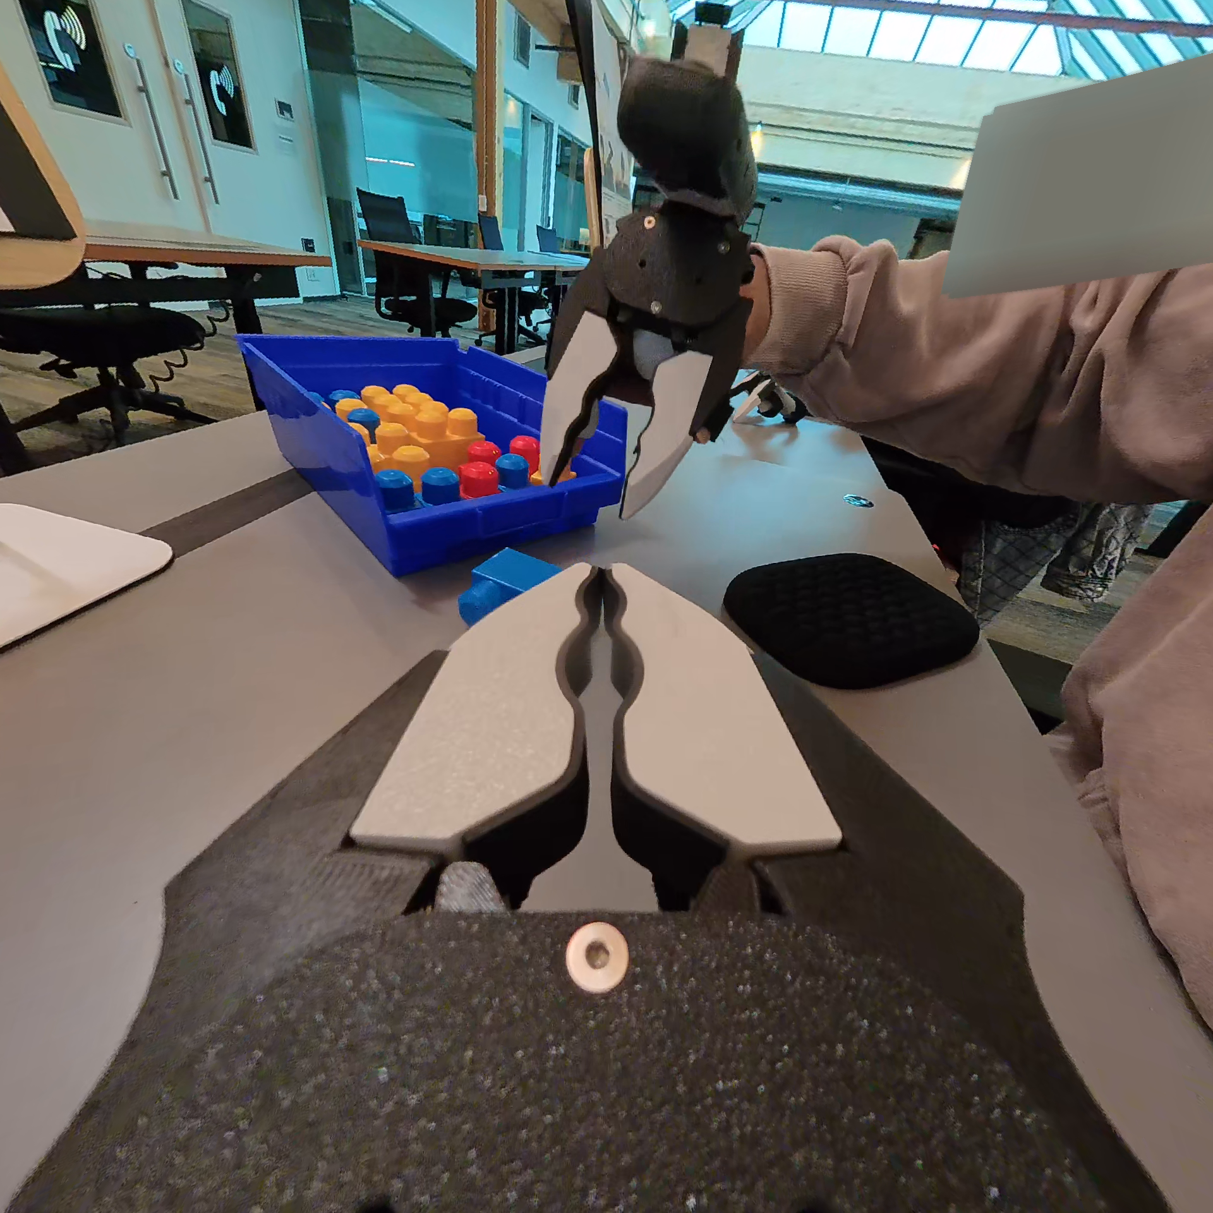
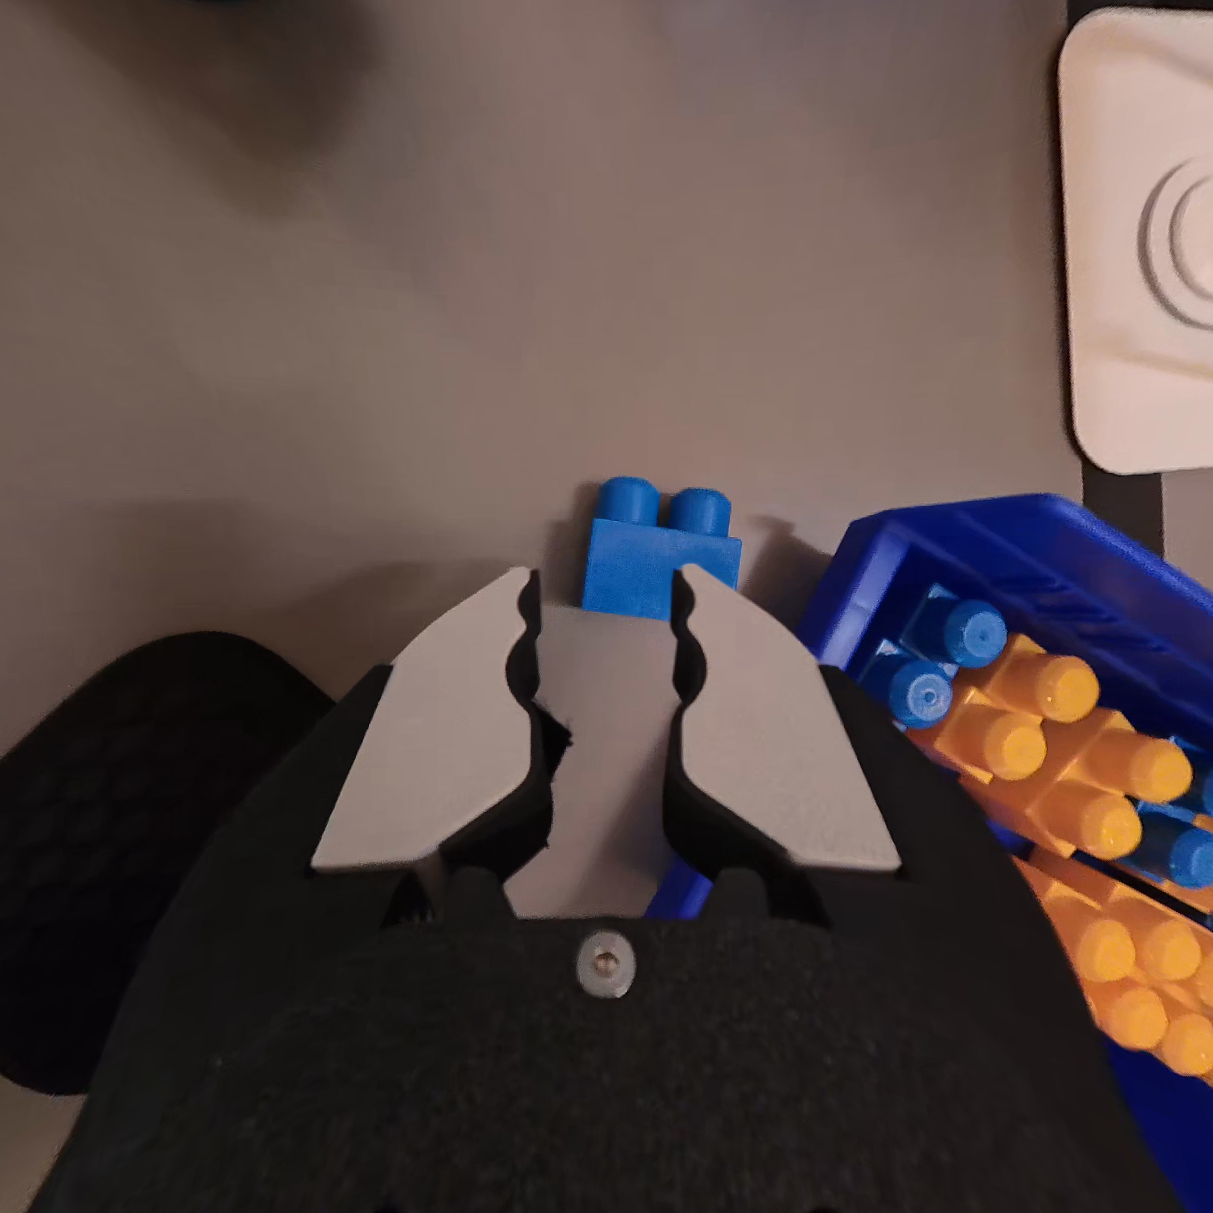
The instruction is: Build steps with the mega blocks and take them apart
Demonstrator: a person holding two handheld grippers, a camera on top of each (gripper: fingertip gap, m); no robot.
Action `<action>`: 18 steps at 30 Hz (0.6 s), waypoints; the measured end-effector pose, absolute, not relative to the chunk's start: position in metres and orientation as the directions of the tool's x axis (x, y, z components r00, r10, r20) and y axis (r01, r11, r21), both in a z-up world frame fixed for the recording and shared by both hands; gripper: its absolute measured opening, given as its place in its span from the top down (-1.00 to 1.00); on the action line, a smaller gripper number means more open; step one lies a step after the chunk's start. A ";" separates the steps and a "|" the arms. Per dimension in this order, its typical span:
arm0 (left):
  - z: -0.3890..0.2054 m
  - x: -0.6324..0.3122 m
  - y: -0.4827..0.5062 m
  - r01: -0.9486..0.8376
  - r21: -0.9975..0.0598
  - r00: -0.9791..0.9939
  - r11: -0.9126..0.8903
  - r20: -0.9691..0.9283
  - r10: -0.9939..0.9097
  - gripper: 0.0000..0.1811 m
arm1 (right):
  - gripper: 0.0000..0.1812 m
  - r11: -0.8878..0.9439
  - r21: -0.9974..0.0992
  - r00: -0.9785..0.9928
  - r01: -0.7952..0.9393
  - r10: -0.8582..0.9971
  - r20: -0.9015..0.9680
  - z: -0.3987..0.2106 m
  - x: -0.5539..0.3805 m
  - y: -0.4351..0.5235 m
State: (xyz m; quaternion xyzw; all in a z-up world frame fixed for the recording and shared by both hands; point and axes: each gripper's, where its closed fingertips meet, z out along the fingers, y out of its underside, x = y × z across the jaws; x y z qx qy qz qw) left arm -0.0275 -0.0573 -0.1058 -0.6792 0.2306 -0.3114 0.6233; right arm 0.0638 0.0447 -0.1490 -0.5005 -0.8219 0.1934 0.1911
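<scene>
a: left wrist view sits low over the grey table [image 1: 262, 656], looking level along its own fingers toward the blue bin [image 1: 446, 525], office beyond.
b: right wrist view looks steeply down, close to the tabletop.
a: shared?
b: the loose blue block [image 2: 656, 571], bin corner [image 2: 919, 558], black pad [image 1: 847, 617], white base [image 2: 1142, 262].

1. An open-plan office: long wooden-topped desks [image 1: 472, 253] with black swivel chairs [image 1: 420, 262] line the floor.
2. White double doors with long steel handles [image 1: 157, 125] and glass-walled rooms [image 1: 420, 144] stand behind.
3. A glazed skylight roof [image 1: 952, 33] spans overhead.
</scene>
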 end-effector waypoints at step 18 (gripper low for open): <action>-0.113 -0.024 -0.057 0.068 -0.987 0.691 -0.149 0.154 -0.706 0.96 | 0.22 0.351 -0.393 -0.314 0.850 0.936 0.158 -0.220 0.041 0.065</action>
